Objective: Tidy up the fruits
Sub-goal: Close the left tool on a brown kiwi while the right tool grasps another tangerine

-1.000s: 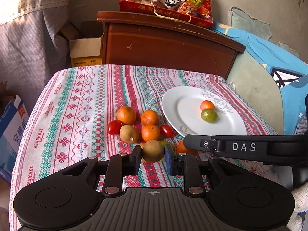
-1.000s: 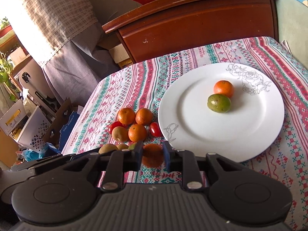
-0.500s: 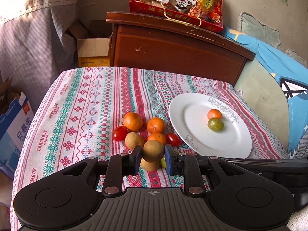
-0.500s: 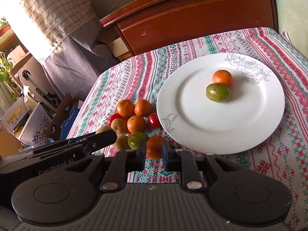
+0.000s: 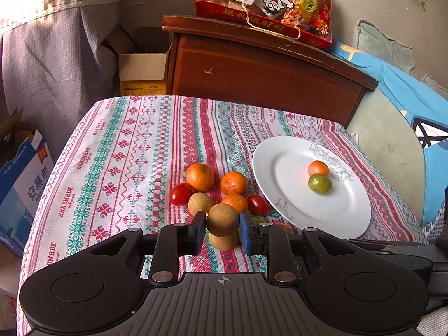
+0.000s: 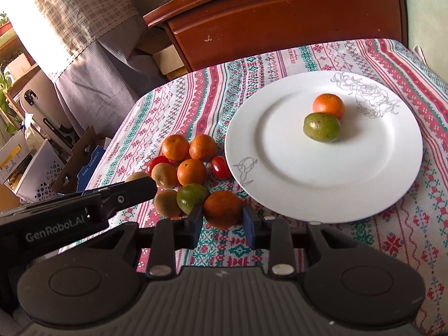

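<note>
1. Left wrist view: the left gripper (image 5: 222, 228) has its fingers pinching a brown longan (image 5: 222, 219), held above the fruit pile (image 5: 221, 193) near the tabletop's near edge.
2. The right gripper (image 6: 222, 218) has its fingers clamped on an orange mandarin (image 6: 223, 209) just beside the white plate (image 6: 392, 196), which carries a mandarin and a green fruit.
3. Risks, as I judge them: round fruit may roll off the plate if released high, squeezing may bruise it, and the two grippers are close enough to collide.
4. Readable writing: "GenRobot.AI" on the left gripper's arm, "HANDMADE" woven along the tablecloth (image 5: 126, 154).
</note>
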Demonstrator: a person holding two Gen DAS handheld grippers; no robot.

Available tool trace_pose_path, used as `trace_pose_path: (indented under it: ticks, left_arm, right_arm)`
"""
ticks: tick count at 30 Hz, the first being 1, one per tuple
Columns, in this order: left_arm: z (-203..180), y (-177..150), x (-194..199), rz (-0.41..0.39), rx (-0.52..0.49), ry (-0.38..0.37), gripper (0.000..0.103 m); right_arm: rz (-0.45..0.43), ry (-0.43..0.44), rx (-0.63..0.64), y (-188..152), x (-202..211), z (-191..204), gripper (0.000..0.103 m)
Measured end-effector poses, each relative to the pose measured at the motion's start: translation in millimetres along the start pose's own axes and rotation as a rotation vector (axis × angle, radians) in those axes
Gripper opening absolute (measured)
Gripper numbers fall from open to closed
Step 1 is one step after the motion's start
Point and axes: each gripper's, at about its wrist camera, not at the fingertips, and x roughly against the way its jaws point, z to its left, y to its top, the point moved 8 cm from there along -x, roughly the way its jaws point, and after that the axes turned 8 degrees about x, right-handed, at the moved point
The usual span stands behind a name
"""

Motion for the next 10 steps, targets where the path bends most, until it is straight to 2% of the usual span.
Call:
trace_pose_path:
  ticks: [4,10]
  left_arm:
    - [-4.6,8.3,1.8,-0.007,0.015,-0.015,0.023]
    - [-23.0,33.8,-1.0,-0.028,0.004,-0.056,0.023]
  right_arm:
    - [-0.043,0.006,-0.004,12.6,18.8,-0.5,0.030]
    - [-0.163,-0.070,-0.055,45.2,56.8,-30.5,0.030]
